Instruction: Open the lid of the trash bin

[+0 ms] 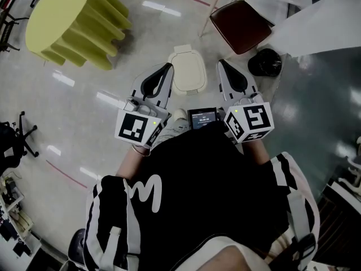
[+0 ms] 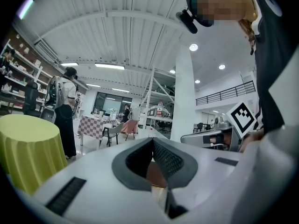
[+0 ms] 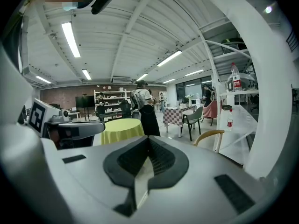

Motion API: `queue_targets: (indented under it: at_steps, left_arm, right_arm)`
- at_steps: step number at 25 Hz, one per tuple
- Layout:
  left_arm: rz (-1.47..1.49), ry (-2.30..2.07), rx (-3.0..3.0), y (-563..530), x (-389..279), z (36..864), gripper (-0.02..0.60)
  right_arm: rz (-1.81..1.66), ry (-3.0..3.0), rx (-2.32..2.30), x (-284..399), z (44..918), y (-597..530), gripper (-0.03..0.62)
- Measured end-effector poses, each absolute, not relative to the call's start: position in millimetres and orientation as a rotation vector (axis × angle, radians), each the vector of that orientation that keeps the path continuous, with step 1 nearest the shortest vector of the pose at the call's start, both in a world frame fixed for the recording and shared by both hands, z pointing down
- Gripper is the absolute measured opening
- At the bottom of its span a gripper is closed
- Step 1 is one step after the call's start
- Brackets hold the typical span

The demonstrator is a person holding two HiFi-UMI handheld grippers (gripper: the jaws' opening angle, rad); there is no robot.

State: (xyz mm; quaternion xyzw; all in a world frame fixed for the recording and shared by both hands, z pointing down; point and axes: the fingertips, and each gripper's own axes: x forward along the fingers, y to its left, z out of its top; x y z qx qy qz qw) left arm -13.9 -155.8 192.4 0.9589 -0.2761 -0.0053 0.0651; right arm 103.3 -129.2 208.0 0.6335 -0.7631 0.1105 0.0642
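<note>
The opening step has not begun. The one trash bin stands on the floor at upper centre of the head view, its cream lid shut, between the two grippers. The left gripper and right gripper are each closed and empty, jaws together. Next, one likely must reach down to the lid's edge and lift.

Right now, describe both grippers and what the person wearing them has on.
Both the left gripper and right gripper are white tapering shells with black ribbed fingers. Each carries a cube of black-and-white square markers. The person wears a black shirt with white sleeve stripes.
</note>
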Motion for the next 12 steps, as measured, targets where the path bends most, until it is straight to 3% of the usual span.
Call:
queue_targets:
  at_steps: [12]
  left_arm:
    - [0.026, -0.893, 2.855, -149, -5, 203, 0.008]
  right_arm:
    - [0.350, -2.328, 1.878, 114, 215, -124, 0.003]
